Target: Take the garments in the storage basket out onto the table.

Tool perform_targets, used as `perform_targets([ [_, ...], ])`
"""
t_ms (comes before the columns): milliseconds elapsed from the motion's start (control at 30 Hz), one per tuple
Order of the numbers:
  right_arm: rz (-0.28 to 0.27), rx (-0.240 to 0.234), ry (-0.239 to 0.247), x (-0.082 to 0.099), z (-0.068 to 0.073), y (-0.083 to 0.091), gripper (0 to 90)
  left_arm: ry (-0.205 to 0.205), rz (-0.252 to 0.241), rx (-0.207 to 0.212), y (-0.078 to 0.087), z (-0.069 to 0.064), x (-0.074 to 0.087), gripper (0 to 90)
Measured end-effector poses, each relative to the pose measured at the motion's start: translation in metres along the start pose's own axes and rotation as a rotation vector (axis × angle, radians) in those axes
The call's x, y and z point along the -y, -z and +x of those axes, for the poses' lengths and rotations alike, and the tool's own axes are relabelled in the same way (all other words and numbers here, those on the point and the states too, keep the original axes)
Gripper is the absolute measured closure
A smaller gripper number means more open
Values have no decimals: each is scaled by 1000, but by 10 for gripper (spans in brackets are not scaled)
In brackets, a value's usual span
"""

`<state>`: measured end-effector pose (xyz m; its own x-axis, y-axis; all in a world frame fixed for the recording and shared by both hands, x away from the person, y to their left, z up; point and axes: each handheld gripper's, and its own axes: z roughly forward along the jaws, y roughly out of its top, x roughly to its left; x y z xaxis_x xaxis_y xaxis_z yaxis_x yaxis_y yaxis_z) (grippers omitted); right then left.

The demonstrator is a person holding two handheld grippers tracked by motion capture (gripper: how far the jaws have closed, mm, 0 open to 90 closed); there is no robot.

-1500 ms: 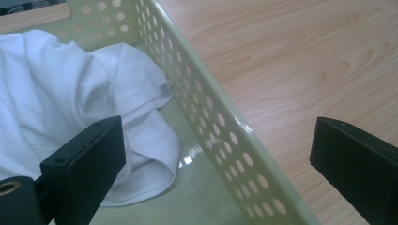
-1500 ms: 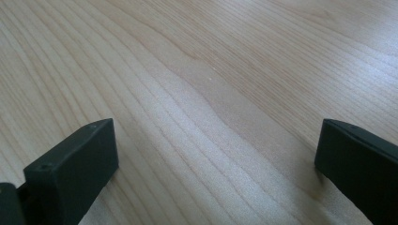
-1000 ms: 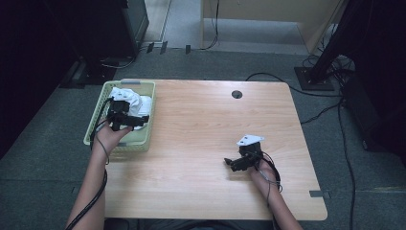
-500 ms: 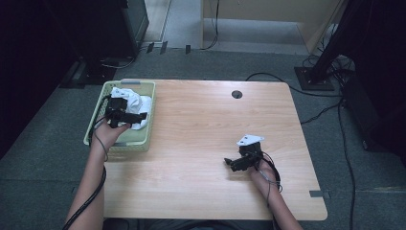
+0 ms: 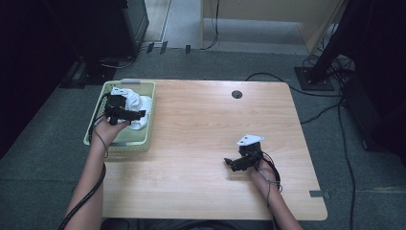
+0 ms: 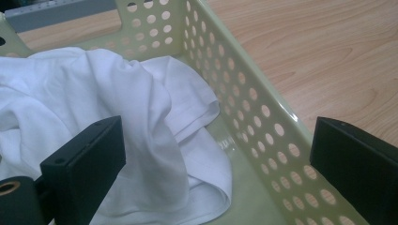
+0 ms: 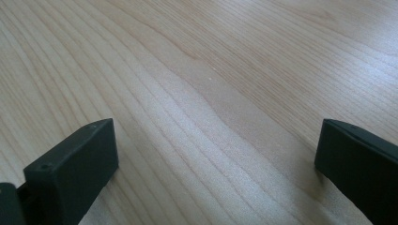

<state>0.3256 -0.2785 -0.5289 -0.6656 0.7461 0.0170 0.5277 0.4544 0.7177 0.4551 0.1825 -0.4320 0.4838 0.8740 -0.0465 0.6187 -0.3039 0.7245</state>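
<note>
The fingers of the left gripper are spread wide, with nothing gripped; one white cloth is seen between them, heaped inside one pale green basket at the bench's ten o'clock corner. The basket's perforated wall stands before one finger. The right gripper, at five o'clock, is likewise held wide over bare wood.

Tongs gape over white cloth in perforated basket.
</note>
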Motion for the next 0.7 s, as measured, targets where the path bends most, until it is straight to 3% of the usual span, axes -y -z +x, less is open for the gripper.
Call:
perform_targets([
  [467, 0, 0, 0, 0, 0, 0, 0, 1, 5, -35, -10, 11, -1, 42],
  [567, 0, 0, 0, 0, 0, 0, 0, 18, -2, -43, -14, 14, 0, 43],
  [700, 1, 0, -1, 0, 0, 0, 0, 7, 3, -48, -20, 15, 0, 43],
])
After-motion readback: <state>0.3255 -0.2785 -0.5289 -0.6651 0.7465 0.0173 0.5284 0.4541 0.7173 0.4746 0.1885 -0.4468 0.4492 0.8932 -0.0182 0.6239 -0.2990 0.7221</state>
